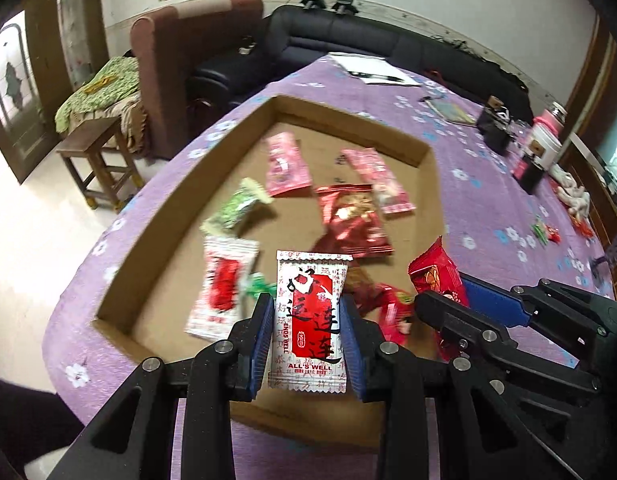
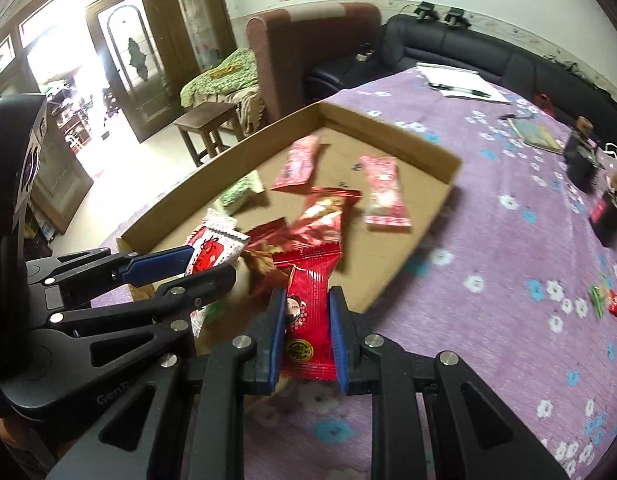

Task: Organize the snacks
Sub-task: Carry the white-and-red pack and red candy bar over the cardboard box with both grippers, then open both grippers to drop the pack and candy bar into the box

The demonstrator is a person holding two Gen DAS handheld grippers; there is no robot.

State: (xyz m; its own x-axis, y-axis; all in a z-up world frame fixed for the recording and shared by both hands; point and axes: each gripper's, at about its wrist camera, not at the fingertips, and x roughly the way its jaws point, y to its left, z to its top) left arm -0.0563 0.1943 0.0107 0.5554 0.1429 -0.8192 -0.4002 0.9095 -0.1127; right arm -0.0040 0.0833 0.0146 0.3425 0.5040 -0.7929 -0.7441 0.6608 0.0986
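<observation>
Both hands are over the cardboard tray (image 1: 180, 216) on the purple flowered tablecloth (image 1: 488, 208), each with a snack in its grip. My left gripper (image 1: 306, 340) has its blue pads narrowed onto a white-and-red packet (image 1: 310, 320), held upright above the near edge of the tray. I can read "ALL'S WELL" across its bottom and "ENDS WELL" running sideways up the red panel, beside large black brush characters.

My right gripper (image 2: 306, 336) is pinched almost shut on a red packet (image 2: 308, 304), held at the tray's near corner; it shows a small cartoon face and a round gold seal, the lettering too small for me to read.

Inside the tray: two pink packets (image 1: 286, 164) toward the far end, a shiny dark red bag (image 1: 350, 220) in the middle, a green-and-white packet (image 1: 236, 208) by the left wall, and another white-and-red packet (image 1: 222, 292) lying flat nearer to me. More red wrappers (image 1: 392, 308) are bunched at the near end, partly hidden behind my fingers. All of them are blurred, so their print is unreadable.

Out on the cloth, well apart from the tray, a few small green and red sweets (image 2: 606, 300) lie loose to the right.
</observation>
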